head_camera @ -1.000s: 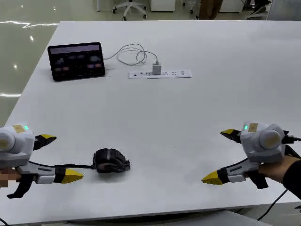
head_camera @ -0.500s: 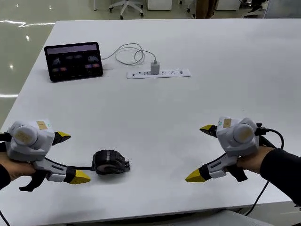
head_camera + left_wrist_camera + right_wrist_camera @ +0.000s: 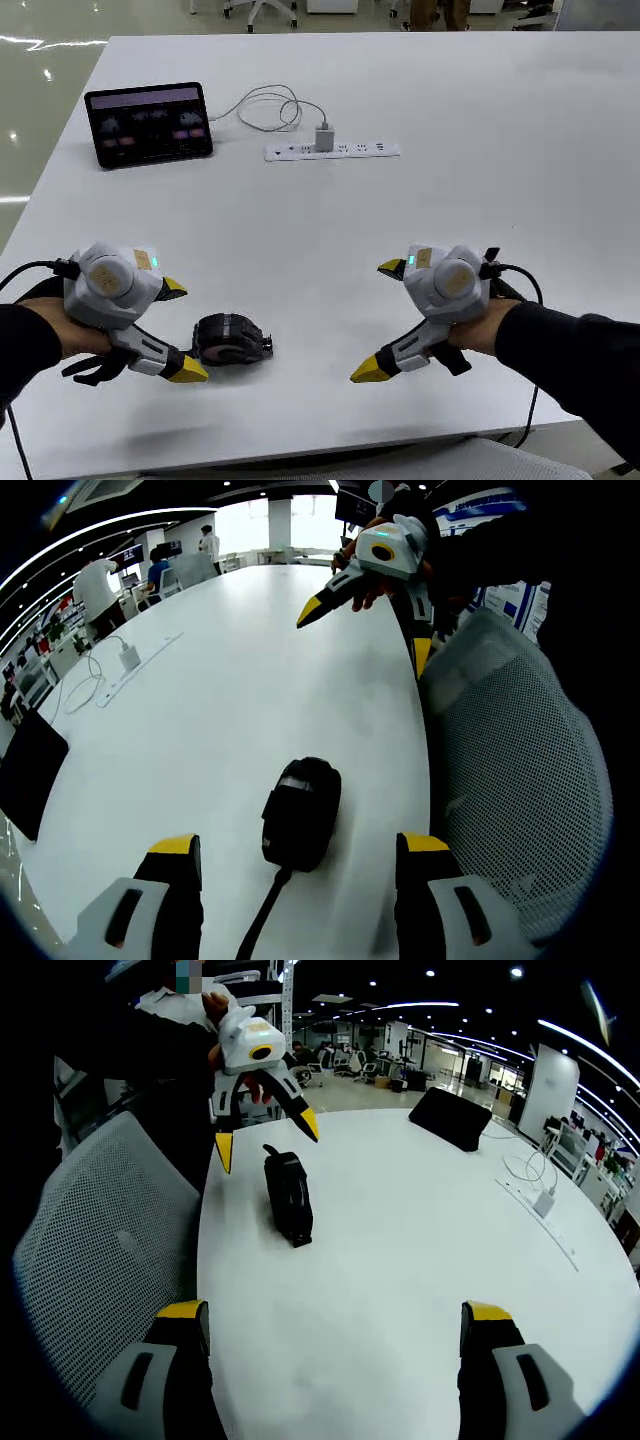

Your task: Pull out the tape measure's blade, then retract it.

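**Approach stage, before the first grasp.** The black tape measure (image 3: 231,338) lies on the white worktop (image 3: 470,150) near its front edge. No blade shows outside the case, so neither the pull-out nor the retraction is done yet. A dark wrist strap (image 3: 262,920) trails from the case back toward your left side.

**Left hand-held gripper** (image 3: 182,330): the jaws are spread wide and hold nothing. In the left gripper view the case sits just ahead of the yellow tips and between them, and appears to touch neither. The strap runs back through the gap.

**Right hand-held gripper** (image 3: 378,320): the jaws are also spread wide and empty. It is well apart from the tape measure and aimed toward it across bare worktop.

**Next move, as judged here.** Ease your left jaws forward around the case and close them firmly enough to anchor it. Then bring your right jaws to the case end that faces them. A small projection there is probably the blade hook, though it is too small to confirm. Pinch that tab, not the case body.

The tablet (image 3: 148,122) and power strip (image 3: 332,150) stand at the far side, well clear of the work.
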Available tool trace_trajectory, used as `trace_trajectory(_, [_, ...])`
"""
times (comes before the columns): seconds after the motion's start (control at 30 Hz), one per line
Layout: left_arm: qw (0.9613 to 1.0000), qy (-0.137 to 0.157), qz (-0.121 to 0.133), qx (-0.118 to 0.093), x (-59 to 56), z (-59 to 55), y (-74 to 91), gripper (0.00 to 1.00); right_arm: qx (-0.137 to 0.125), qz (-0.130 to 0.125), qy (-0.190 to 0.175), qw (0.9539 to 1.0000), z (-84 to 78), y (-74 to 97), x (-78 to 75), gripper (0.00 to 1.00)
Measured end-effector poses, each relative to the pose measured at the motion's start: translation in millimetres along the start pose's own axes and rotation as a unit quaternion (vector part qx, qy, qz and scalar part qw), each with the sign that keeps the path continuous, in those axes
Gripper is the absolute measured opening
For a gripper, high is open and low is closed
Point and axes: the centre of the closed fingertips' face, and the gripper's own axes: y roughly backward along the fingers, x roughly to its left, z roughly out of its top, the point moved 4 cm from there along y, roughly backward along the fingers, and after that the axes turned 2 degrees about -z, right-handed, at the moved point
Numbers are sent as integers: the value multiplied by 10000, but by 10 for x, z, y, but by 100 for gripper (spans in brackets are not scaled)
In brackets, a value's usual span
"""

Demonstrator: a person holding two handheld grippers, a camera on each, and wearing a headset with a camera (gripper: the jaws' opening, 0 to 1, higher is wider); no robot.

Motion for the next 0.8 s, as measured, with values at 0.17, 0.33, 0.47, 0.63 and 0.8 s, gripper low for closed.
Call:
trace_trajectory(0.17, [9997, -157, -142, 112, -10, 90, -144, 70, -52, 160, 91, 9998, 100, -193, 26, 100])
trace_trajectory(0.33, [9990, -416, -72, 150, 2, 170, -321, 49, -78, 565, 276, 9980, 178, -370, 139, 92])
trace_trajectory(0.47, [9986, -469, -217, 150, 0, 218, -412, 43, 151, 867, 689, 9937, 149, -523, 266, 87])
trace_trajectory(0.63, [9957, -801, -299, 349, 14, 183, -461, 31, 55, 951, 743, 9927, 274, -658, 289, 77])
trace_trajectory(0.8, [9946, -900, -359, 374, 27, 176, -453, 31, -29, 1035, 855, 9909, 369, -808, 287, 65])
